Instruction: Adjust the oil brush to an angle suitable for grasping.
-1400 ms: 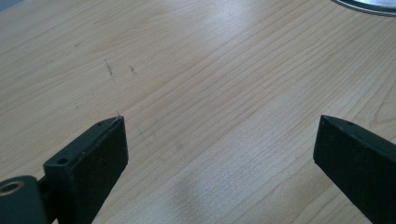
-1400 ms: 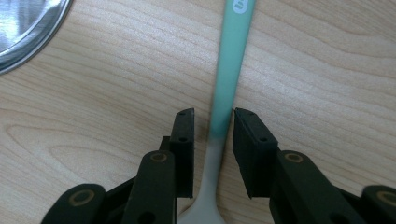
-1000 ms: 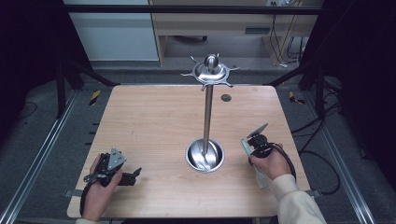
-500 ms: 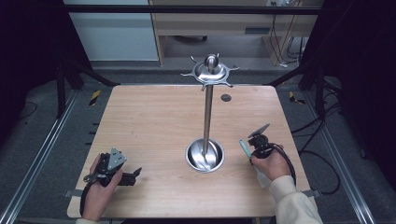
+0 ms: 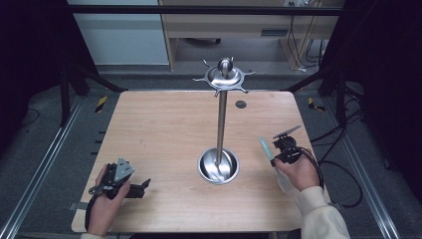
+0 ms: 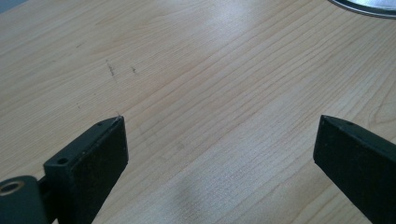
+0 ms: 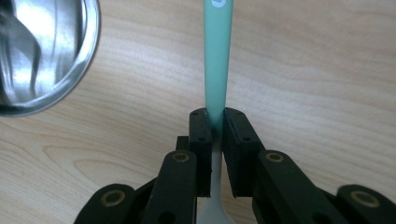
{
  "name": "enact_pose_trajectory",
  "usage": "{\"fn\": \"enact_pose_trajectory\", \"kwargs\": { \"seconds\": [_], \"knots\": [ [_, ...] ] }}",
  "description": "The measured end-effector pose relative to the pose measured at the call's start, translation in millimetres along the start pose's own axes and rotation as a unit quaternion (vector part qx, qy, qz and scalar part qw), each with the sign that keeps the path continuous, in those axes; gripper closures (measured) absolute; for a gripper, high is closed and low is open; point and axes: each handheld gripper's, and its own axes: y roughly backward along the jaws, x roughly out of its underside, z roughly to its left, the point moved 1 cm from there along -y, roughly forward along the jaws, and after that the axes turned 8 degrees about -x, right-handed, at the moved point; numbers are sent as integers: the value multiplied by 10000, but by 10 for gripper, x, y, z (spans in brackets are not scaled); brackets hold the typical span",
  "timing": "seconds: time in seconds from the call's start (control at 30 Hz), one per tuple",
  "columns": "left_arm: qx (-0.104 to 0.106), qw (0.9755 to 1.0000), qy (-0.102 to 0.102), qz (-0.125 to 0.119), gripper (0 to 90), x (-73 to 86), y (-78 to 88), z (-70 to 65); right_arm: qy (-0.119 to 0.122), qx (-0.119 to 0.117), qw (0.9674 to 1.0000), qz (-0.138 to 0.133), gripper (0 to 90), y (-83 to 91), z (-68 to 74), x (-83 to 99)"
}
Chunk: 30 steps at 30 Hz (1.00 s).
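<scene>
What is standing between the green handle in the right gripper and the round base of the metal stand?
Nothing visible. The right gripper is shut on the green handle, and bare wooden table lies between it and the stand's base on that side.

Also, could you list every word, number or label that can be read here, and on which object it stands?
White mark on the green handle, held in the right gripper: cut off by the picture's top edge, unreadable.
No other text is visible on the wooden table or the metal stand.
</scene>
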Motion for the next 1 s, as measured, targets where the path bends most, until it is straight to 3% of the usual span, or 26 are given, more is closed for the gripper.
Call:
{"fn": "enact_pose_trajectory", "kwargs": {
  "seconds": [0.27, 0.43, 0.5, 0.57, 0.7, 0.8, 0.83, 1.0],
  "knots": [
    [-15, 10000, 18, -4, 28, 4, 3, 5, 70, 9, 9990, -434, 823, 302, 23, -79],
    [-12, 10000, 24, -6, 27, 4, 1, 3, 277, -47, 9952, -942, 822, 623, 84, -124],
    [-13, 10000, 25, -8, 28, 4, 1, 3, 325, -26, 9944, -1001, 822, 659, 89, -127],
    [-14, 10000, 29, -7, 28, 4, 1, 3, 363, -102, 9908, -1302, 822, 813, 129, -137],
    [-17, 10000, 16, 1, 28, 3, 3, 3, 436, -126, 9880, -1476, 822, 930, 176, -144],
    [-13, 10000, 40, -8, 28, 6, -1, 7, 543, -183, 9832, -1735, 823, 1101, 254, -154],
    [-13, 10000, 40, -8, 28, 6, -1, 7, 543, -183, 9832, -1735, 823, 1101, 254, -154],
    [-15, 10000, 48, -10, 28, 8, 0, 11, 733, -251, 9748, -2094, 822, 1321, 367, -157]
  ]
}}
